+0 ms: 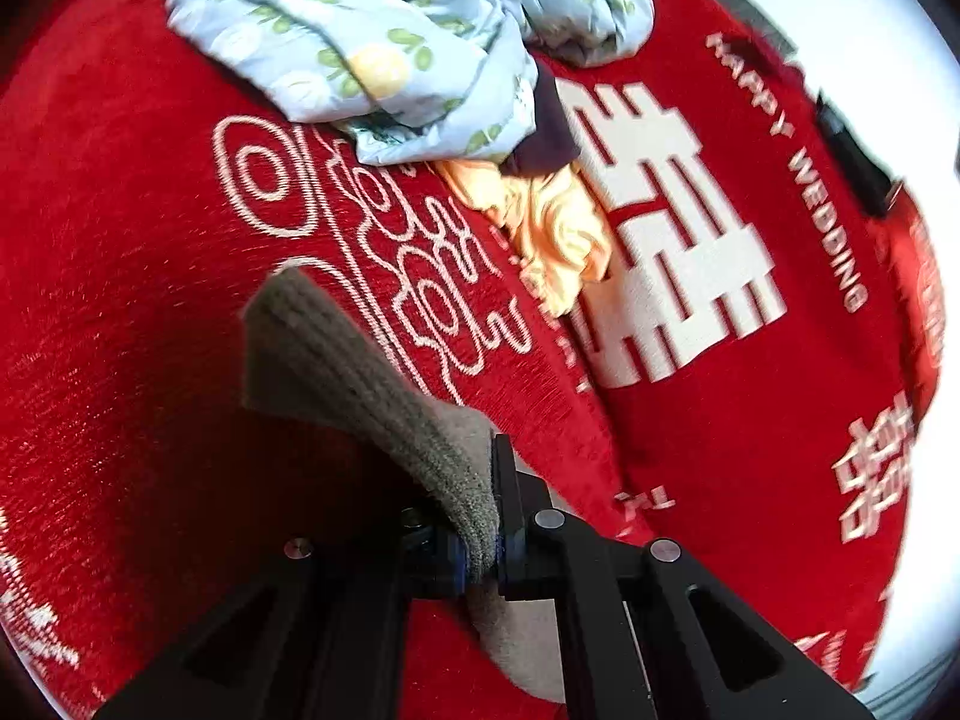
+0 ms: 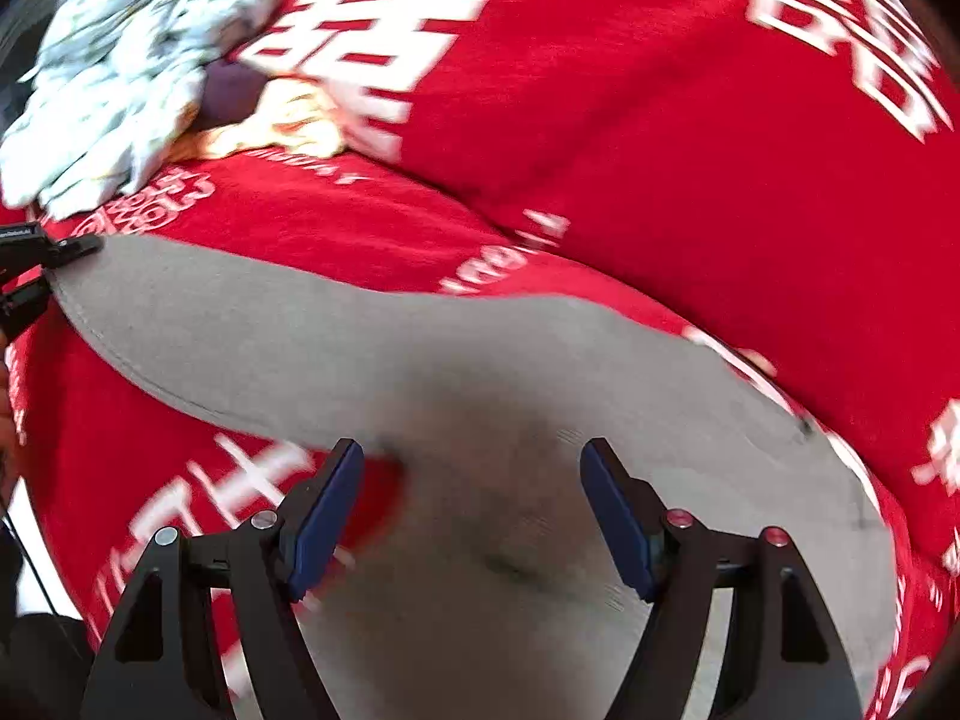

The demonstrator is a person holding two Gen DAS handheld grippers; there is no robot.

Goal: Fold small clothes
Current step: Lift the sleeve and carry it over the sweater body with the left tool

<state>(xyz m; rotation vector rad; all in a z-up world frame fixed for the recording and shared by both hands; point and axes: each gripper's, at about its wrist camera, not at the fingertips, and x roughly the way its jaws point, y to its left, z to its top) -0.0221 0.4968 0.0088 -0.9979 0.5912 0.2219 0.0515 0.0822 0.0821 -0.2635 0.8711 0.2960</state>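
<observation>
A grey knit garment (image 2: pixel 372 354) lies stretched across the red cloth (image 2: pixel 660 150). My left gripper (image 1: pixel 489 546) is shut on its ribbed edge (image 1: pixel 336 354) and lifts that end off the cloth; it also shows at the left edge of the right wrist view (image 2: pixel 54 264). My right gripper (image 2: pixel 471 510) is open, its blue pads on either side of the garment's near end, just above it.
A crumpled pale blue floral garment (image 1: pixel 372 42), a dark purple piece (image 1: pixel 546 132) and a yellow-orange garment (image 1: pixel 552 222) lie piled at the far side. The red cloth has white characters and "HAPPY WEDDING" lettering (image 1: pixel 822 180). Black objects (image 1: pixel 852 156) sit by its right edge.
</observation>
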